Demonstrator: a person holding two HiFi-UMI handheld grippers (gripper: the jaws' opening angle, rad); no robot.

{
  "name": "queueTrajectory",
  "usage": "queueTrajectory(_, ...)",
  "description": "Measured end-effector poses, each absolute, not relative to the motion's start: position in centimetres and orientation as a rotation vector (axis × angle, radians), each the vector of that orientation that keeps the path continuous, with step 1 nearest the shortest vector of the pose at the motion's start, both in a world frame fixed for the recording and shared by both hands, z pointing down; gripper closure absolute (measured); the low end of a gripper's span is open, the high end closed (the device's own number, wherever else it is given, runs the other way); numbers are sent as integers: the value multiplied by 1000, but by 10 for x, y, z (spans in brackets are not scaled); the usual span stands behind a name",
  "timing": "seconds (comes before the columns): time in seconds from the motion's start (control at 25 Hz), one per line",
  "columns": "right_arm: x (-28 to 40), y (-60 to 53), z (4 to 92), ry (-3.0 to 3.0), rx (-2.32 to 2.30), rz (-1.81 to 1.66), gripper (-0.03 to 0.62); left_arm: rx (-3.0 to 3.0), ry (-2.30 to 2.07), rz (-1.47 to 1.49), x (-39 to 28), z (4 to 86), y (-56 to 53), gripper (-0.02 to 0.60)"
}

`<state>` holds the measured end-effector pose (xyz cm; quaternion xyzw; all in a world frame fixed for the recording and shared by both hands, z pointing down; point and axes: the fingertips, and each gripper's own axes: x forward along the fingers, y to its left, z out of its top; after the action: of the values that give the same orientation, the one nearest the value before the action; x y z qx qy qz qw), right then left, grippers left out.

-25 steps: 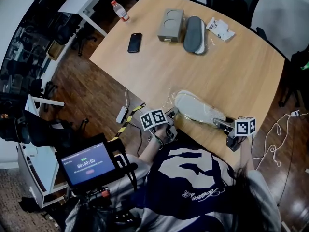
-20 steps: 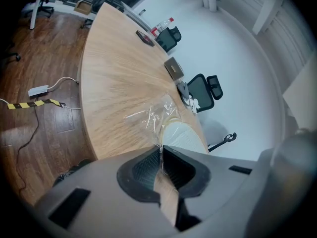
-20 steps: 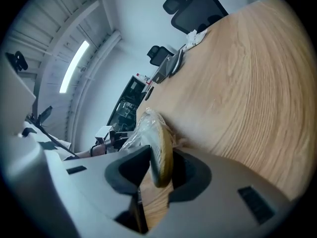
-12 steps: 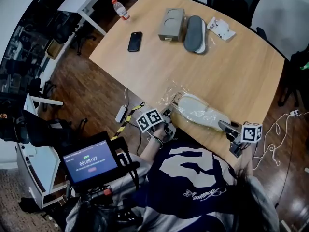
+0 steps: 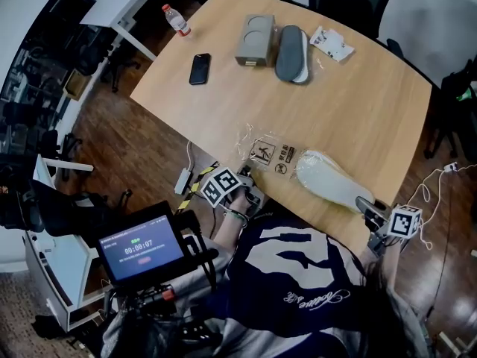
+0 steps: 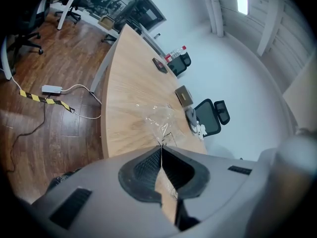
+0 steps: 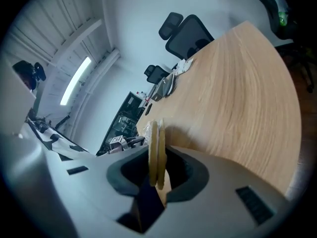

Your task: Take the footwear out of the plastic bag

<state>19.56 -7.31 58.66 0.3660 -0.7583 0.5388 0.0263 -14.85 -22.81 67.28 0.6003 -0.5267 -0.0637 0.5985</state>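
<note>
A clear plastic bag (image 5: 266,153) with printed warning signs lies flat near the table's front edge. My left gripper (image 5: 246,176) is shut on its near edge. In the left gripper view the thin film (image 6: 161,119) runs into the closed jaws of the left gripper (image 6: 161,151). The pale footwear (image 5: 329,179) lies outside the bag to its right, and my right gripper (image 5: 366,204) grips its heel end. In the right gripper view two tan soles (image 7: 156,138) stand on edge between the pads of the right gripper (image 7: 157,155), whose jaws have just been closing on them.
At the far side of the wooden table (image 5: 365,103) lie a grey shoe (image 5: 291,52), a grey box (image 5: 251,39), a black phone (image 5: 198,68), a water bottle (image 5: 173,17) and a white packet (image 5: 332,45). A timer screen (image 5: 140,246) is at lower left.
The footwear has slid right, out of the bag, held by the right gripper. The bag now lies flat and empty, its edge pulled left by the left gripper.
</note>
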Motion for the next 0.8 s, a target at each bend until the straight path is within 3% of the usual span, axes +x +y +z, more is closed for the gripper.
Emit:
queueTrajectory(0.52, 246, -41, 552, -2281, 1514, 1521, 517, 1521, -1328, 48, -147, 663, -232, 571)
queueTrajectory(0.8, 232, -71, 510, -2405, 1547, 1361, 516, 1580, -1406, 116, -141, 655, -240, 572)
